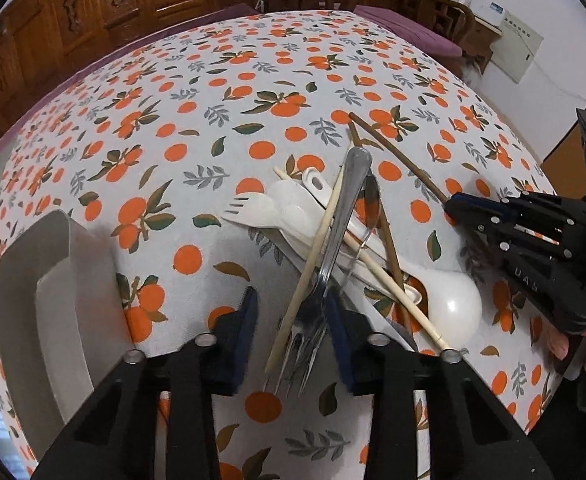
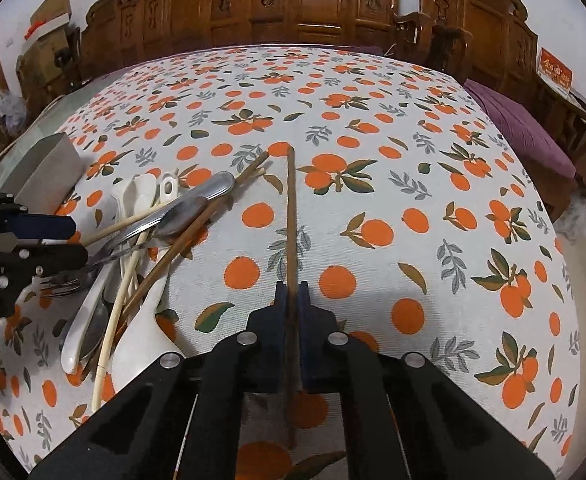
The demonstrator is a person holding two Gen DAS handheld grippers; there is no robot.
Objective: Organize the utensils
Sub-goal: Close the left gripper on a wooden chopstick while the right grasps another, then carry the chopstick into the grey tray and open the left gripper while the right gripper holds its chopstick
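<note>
Box [image 1: 53, 292] interior is lying out of view behind its wall; contents cannot be told. Pile [image 1: 333, 232] is overlapping, hiding lower utensils. Left gripper [image 1: 293, 320] is spread wide around the fork [image 1: 321, 280], touching only 1 finger. Right gripper [image 2: 291, 308] is clamping 1 brown chopstick [image 2: 291, 216], pointing across the table [image 2: 413, 160].

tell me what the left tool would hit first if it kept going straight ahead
Probably the metal fork: it already lies between the open left tool, in the pile of spoons and chopsticks. Height above it is unclear.
</note>
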